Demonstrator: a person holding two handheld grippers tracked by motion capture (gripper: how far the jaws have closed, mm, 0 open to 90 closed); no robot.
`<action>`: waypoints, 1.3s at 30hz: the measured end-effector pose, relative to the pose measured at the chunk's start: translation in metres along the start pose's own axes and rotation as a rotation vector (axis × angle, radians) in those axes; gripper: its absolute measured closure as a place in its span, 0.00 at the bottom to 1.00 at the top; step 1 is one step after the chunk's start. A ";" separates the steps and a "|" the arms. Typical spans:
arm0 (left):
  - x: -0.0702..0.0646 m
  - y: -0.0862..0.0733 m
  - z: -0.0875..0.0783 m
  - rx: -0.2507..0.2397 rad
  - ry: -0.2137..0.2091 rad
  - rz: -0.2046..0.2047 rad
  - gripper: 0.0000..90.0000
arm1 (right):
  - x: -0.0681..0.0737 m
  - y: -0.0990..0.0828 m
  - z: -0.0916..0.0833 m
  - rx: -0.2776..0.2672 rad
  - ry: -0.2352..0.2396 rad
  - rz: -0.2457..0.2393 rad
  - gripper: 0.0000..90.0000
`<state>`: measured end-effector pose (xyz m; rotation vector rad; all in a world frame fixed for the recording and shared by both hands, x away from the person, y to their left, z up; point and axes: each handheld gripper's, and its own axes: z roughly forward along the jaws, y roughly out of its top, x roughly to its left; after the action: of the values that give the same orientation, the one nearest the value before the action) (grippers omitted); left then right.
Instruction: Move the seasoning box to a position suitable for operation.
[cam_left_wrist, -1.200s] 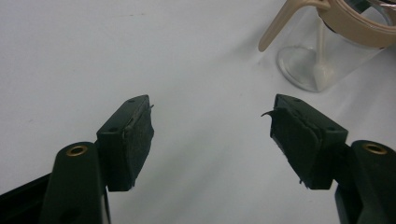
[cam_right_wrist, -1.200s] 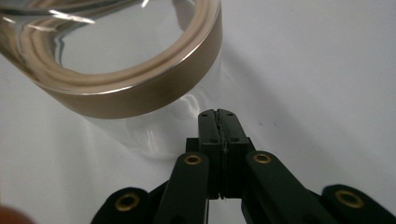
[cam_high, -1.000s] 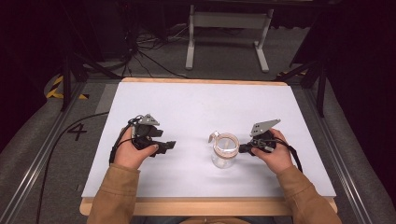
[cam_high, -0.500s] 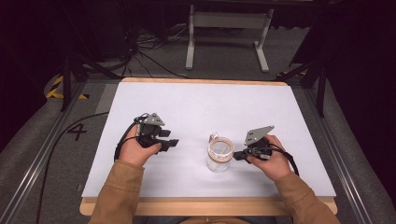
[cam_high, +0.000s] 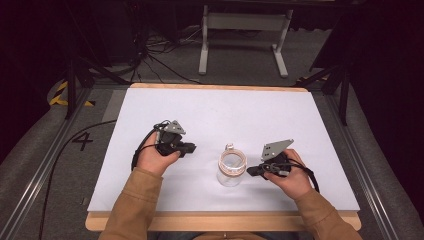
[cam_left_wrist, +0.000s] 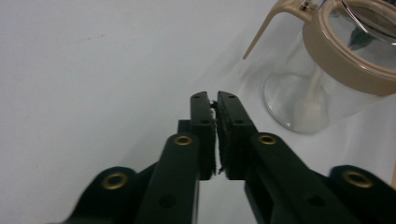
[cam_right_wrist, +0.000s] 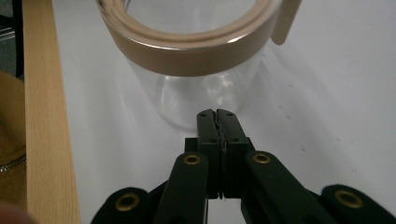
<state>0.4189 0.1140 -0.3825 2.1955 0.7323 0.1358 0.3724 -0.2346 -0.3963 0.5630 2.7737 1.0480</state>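
The glass jar (cam_high: 231, 170) stood upright on the white table (cam_high: 225, 110), nearer the front edge than the back and a little right of the middle between the side edges. It was clear, with a tan band around its mouth, and a small clasp-like piece showed at the far side of the rim in the high view. In the left gripper view the jar (cam_left_wrist: 327, 70) appeared at the upper right, with a thin tan arm curving out from the band and a pale piece standing inside against the glass. In the right gripper view the jar (cam_right_wrist: 196, 93) rose directly ahead of the jaws, its tan band across the top of the picture.

The left gripper (cam_high: 188, 148) was held in the person's left hand (cam_high: 152, 159), left of the jar and apart from it, its tips pointing toward the right edge of the table. Its jaws were drawn together, with only a thin slit between the pads (cam_left_wrist: 208, 140) and nothing held there; the left gripper (cam_left_wrist: 215, 100) hung over bare white surface.

The right gripper (cam_high: 251, 172) was held in the right hand (cam_high: 290, 175), just beside the jar on its right, tips pointing at the glass. Its jaws were pressed fully together and gripped nothing; in the right gripper view the right gripper (cam_right_wrist: 217, 113) sat very close to the lower wall of the jar, and I could not tell whether it touched. The table's wooden front edge (cam_right_wrist: 44, 116) and a tan sleeve (cam_right_wrist: 9, 140) showed at the left of that view.
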 end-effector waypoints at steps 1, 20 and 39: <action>0.000 0.001 0.002 -0.008 -0.011 0.000 1.00 | -0.001 -0.002 -0.003 -0.003 -0.009 0.002 1.00; -0.017 0.029 0.064 0.007 -0.113 0.136 0.99 | -0.005 -0.034 -0.039 -0.053 -0.092 0.089 1.00; -0.021 0.036 0.082 0.010 -0.151 0.148 1.00 | -0.001 -0.043 -0.045 -0.052 -0.110 0.106 1.00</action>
<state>0.4449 0.0299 -0.4091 2.2406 0.4872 0.0403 0.3500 -0.2920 -0.3907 0.7445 2.6395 1.0714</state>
